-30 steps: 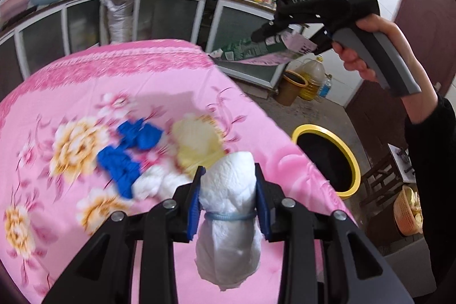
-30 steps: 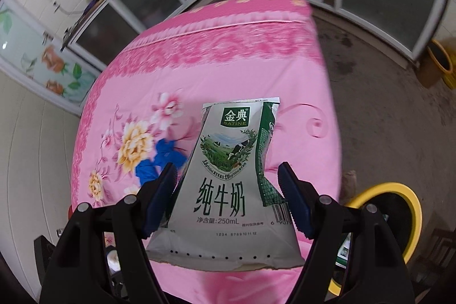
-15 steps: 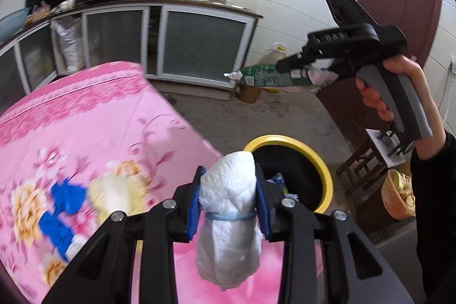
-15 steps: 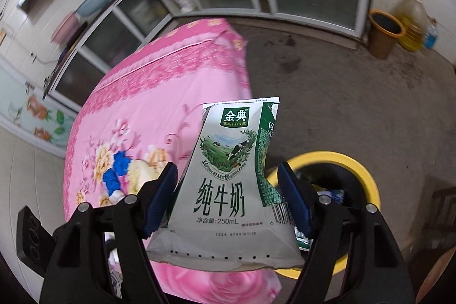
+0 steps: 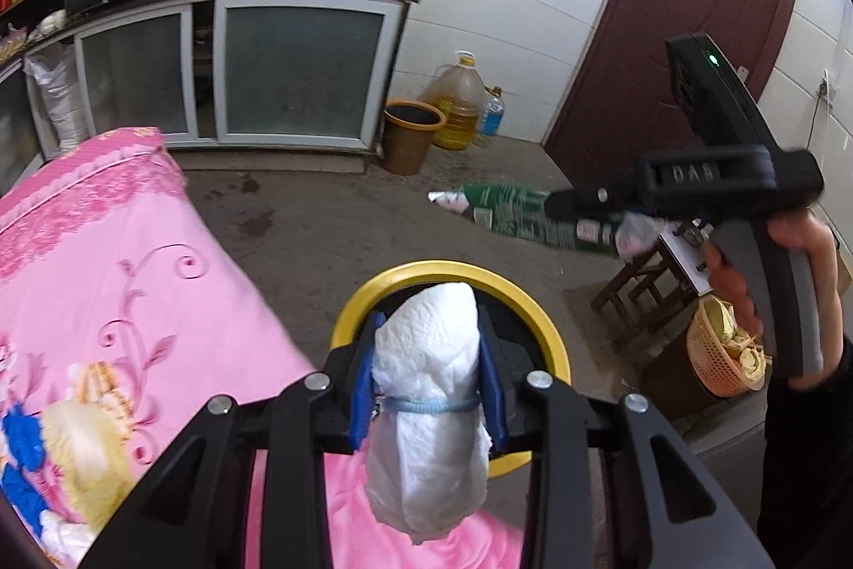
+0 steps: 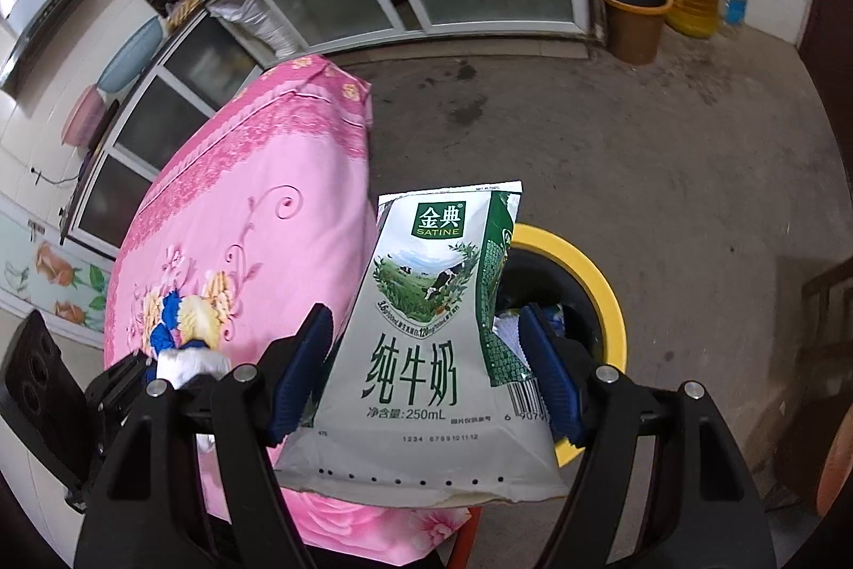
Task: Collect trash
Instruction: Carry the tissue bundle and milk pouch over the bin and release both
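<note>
My left gripper [image 5: 426, 382] is shut on a white paper wad [image 5: 432, 414] bound by a blue rubber band, held above the near side of a yellow-rimmed black trash bin [image 5: 544, 334] on the floor. My right gripper [image 6: 426, 377] is shut on a flattened green-and-white milk carton [image 6: 437, 334], just left of the same trash bin [image 6: 597, 281]. In the left wrist view the right gripper [image 5: 565, 198] and its carton [image 5: 522, 217] hang above the floor beyond the bin, held by a hand [image 5: 746, 270]. Blue, yellow and white scraps [image 5: 64, 457] lie on the pink floral tablecloth [image 5: 133, 291].
Kitchen cabinets [image 5: 298, 73] line the far wall, with a brown bucket [image 5: 410, 131] and oil jugs [image 5: 458, 99] beside a dark red door [image 5: 682, 9]. A wooden stool [image 5: 645, 281] and an orange basket [image 5: 719, 355] stand right of the bin.
Both grippers swung right, from over the pink table to the yellow-rimmed bin, each keeping its load. The table scraps slid to the left edge of both views.
</note>
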Demonstrator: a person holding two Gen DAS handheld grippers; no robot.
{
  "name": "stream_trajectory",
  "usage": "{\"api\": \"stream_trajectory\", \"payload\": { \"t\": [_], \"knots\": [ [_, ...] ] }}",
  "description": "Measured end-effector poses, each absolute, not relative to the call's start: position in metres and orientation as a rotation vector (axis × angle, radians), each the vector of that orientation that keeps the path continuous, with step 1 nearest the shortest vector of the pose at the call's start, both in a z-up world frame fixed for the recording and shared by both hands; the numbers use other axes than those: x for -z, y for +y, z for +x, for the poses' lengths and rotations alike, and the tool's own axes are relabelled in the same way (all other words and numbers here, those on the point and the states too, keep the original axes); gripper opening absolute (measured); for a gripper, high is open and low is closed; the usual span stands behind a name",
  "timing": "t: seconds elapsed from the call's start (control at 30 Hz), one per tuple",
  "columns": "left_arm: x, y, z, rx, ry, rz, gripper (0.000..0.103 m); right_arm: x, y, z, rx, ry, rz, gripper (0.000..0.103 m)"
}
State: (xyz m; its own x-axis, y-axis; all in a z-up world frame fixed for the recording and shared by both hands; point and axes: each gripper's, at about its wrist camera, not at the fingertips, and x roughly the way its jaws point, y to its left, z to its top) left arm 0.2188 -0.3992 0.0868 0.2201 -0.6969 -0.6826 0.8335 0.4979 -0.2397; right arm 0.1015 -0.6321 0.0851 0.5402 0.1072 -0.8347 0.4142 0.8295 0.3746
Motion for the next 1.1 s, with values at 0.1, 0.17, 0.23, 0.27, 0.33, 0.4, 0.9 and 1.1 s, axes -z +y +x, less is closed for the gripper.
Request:
{"api": "stream_trajectory", "payload": {
  "t": [0.1, 0.17, 0.23, 0.27, 0.33, 0.4, 0.9, 1.1],
  "knots": [
    [-0.077, -0.419, 0.213, 1.080, 0.839, 0.214, 0.031, -0.070, -0.637, 0.088, 0.199, 0.996, 0.610, 0.069],
    [-0.072, -0.428, 0.211, 1.076, 0.840, 0.235, 0.031, -0.059, -0.640, 0.082, 0.218, 0.995, 0.613, 0.069],
    [-0.066, -0.437, 0.212, 1.079, 0.852, 0.244, 0.031, -0.050, -0.641, 0.079, 0.229, 0.997, 0.623, 0.069],
    [-0.063, -0.440, 0.212, 1.078, 0.858, 0.245, 0.031, -0.046, -0.643, 0.077, 0.231, 0.998, 0.628, 0.069],
    [-0.055, -0.450, 0.213, 1.080, 0.874, 0.252, 0.031, -0.032, -0.646, 0.075, 0.226, 1.011, 0.647, 0.069],
    [-0.048, -0.457, 0.214, 1.076, 0.889, 0.259, 0.031, -0.019, -0.650, 0.073, 0.227, 1.026, 0.668, 0.069],
    [-0.033, -0.471, 0.225, 1.055, 0.928, 0.172, 0.084, 0.029, -0.662, 0.076, 0.214, 1.085, 0.770, 0.078],
    [-0.038, -0.448, 0.230, 1.035, 0.909, 0.130, 0.093, 0.031, -0.674, 0.072, 0.253, 1.082, 0.791, 0.081]
  ]
}}
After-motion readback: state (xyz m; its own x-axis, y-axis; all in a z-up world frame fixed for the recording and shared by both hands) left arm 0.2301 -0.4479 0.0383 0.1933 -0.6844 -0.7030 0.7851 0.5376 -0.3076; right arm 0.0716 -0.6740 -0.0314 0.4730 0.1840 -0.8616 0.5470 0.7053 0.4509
